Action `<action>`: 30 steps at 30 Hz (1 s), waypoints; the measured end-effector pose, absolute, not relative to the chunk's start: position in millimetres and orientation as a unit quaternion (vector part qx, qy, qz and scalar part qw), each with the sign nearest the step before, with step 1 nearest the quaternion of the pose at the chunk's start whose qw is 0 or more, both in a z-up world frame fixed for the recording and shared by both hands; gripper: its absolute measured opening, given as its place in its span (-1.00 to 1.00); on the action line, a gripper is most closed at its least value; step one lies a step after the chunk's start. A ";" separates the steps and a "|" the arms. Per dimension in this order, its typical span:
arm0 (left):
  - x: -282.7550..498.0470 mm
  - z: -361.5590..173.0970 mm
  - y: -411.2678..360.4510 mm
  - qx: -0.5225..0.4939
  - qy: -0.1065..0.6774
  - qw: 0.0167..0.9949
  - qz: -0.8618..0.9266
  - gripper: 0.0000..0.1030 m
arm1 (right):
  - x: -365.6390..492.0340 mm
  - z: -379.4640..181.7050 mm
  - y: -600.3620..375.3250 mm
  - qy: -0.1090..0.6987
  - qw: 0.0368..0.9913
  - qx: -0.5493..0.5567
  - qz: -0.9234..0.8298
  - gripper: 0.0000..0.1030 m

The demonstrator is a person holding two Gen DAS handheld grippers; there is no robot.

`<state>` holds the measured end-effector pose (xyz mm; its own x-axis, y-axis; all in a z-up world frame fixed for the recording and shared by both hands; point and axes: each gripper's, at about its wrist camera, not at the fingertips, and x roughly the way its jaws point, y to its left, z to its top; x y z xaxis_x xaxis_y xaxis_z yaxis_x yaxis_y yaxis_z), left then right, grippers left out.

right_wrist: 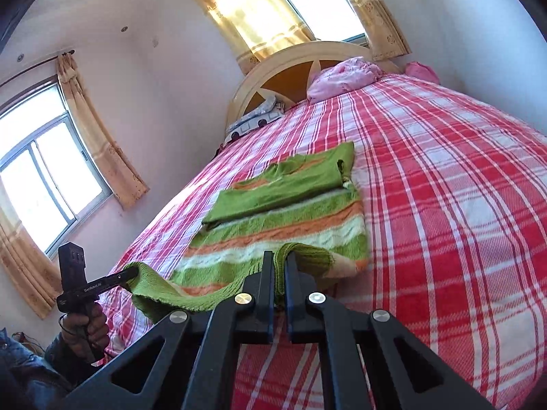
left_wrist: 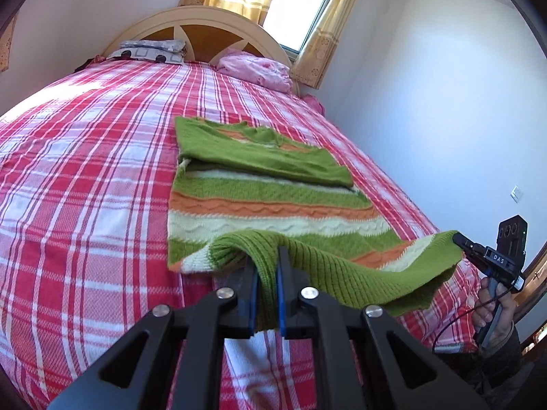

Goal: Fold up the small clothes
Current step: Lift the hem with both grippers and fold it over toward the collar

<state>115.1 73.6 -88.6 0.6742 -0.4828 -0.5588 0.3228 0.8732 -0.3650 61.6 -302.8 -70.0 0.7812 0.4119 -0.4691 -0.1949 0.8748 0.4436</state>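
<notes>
Striped sweater (left_wrist: 273,201) lay mid-frame on checked bed (left_wrist: 85,177). You held bottom hem: left gripper (left_wrist: 267,273) pinched one corner, right gripper (right_wrist: 280,273) other. Soft, floppy knit sagged between; grip corners.

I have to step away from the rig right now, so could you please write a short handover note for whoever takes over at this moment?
Left gripper: shut on one corner of the green ribbed hem of the striped sweater.
Right gripper: shut on the other hem corner; the hem is lifted off the bed and sags between the two.
Sweater: lying flat on the plaid bed, collar toward the headboard.
Done: the sleeves look already folded across the chest.
Left: probably carry the hem up toward the collar, lay it down, release, and smooth or fold again if needed.
</notes>
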 end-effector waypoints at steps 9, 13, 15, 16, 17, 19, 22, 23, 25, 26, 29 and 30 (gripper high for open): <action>151.1 -71.8 77.7 -0.135 0.316 0.917 -0.205 -0.82 | 104.7 -46.5 -296.7 0.258 0.934 0.179 0.168 -0.93; 170.2 -66.1 79.4 -0.143 0.312 0.918 -0.199 -0.82 | 125.0 -38.9 -295.9 0.249 0.937 0.179 0.168 -0.93; 179.0 -63.3 80.3 -0.145 0.308 0.919 -0.197 -0.82 | 134.8 -35.9 -294.7 0.246 0.938 0.180 0.167 -0.93; 184.9 -61.4 80.5 -0.145 0.306 0.920 -0.195 -0.82 | 140.2 -34.4 -294.0 0.245 0.938 0.179 0.167 -0.93; 189.9 -59.7 80.6 -0.146 0.305 0.921 -0.194 -0.82 | 146.2 -33.0 -293.2 0.243 0.939 0.178 0.167 -0.93; 198.8 -57.0 81.2 -0.148 0.302 0.922 -0.193 -0.82 | 157.7 -30.4 -292.2 0.242 0.939 0.177 0.167 -0.93; 212.6 -52.0 81.5 -0.148 0.298 0.923 -0.191 -0.82 | 176.2 -25.6 -291.2 0.241 0.940 0.173 0.166 -0.93; 217.7 -50.0 80.9 -0.146 0.297 0.924 -0.192 -0.82 | 183.5 -23.3 -290.9 0.241 0.941 0.170 0.164 -0.93; 228.2 -46.6 79.9 -0.141 0.294 0.926 -0.190 -0.82 | 196.9 -19.6 -290.5 0.241 0.943 0.164 0.162 -0.93; 233.9 -44.5 79.9 -0.138 0.292 0.927 -0.190 -0.82 | 202.7 -17.6 -290.2 0.240 0.943 0.161 0.162 -0.93; 249.9 -40.8 79.0 -0.133 0.289 0.929 -0.187 -0.82 | 222.8 -11.8 -289.7 0.239 0.946 0.152 0.159 -0.93; 255.5 -40.0 78.6 -0.133 0.289 0.929 -0.187 -0.82 | 228.9 -10.2 -289.0 0.239 0.947 0.148 0.158 -0.93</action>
